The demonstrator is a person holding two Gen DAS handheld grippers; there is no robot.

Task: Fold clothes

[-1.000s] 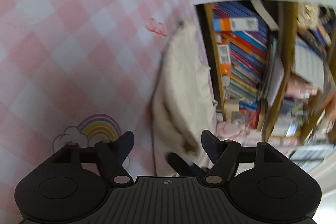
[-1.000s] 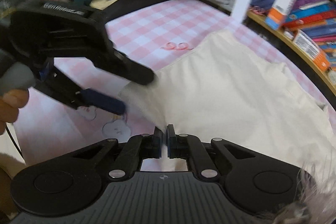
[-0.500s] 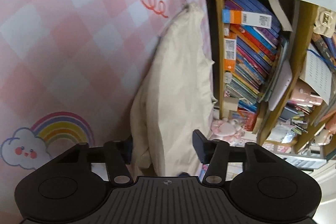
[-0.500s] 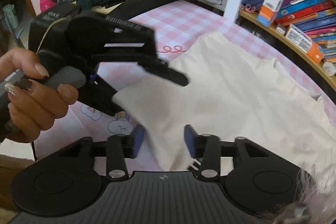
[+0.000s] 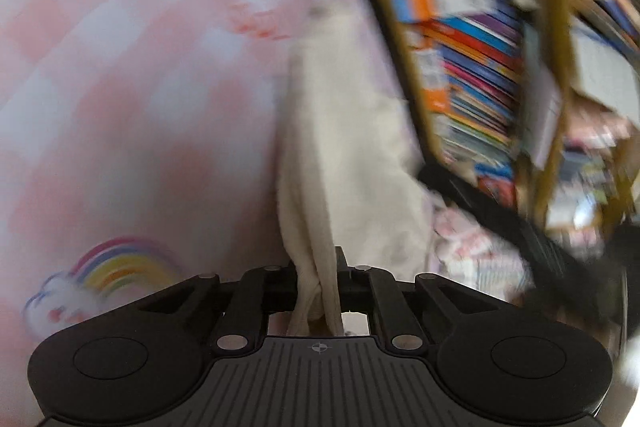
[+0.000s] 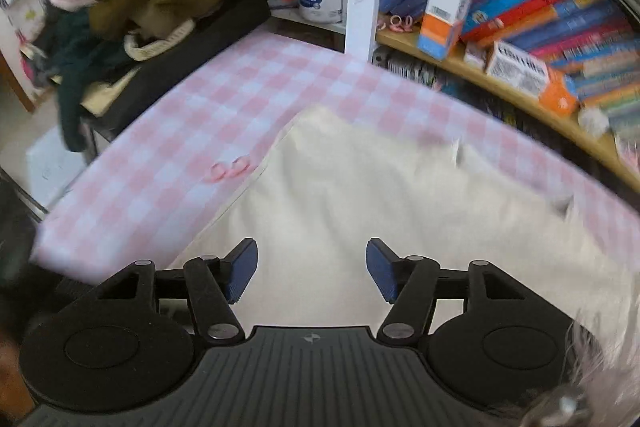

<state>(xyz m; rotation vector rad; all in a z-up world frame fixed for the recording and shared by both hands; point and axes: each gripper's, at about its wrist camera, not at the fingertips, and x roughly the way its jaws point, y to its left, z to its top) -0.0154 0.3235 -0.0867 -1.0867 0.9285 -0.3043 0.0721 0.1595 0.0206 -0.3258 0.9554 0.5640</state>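
Handover: a second ago the right gripper [image 6: 311,269] pinched the cream garment's [image 6: 360,211] corner; now the left gripper [image 5: 318,281] has it, and the right has let go.
Left gripper: jaws closing, clenched on a bunched fold of cloth.
Right gripper: jaws opening, nothing between them, garment spread just beyond.
Garment: lies on the pink checked cloth [image 6: 224,107], its far edge near the bookshelf [image 6: 540,39].
Meaning: I'd guess the right hand now goes for another corner.
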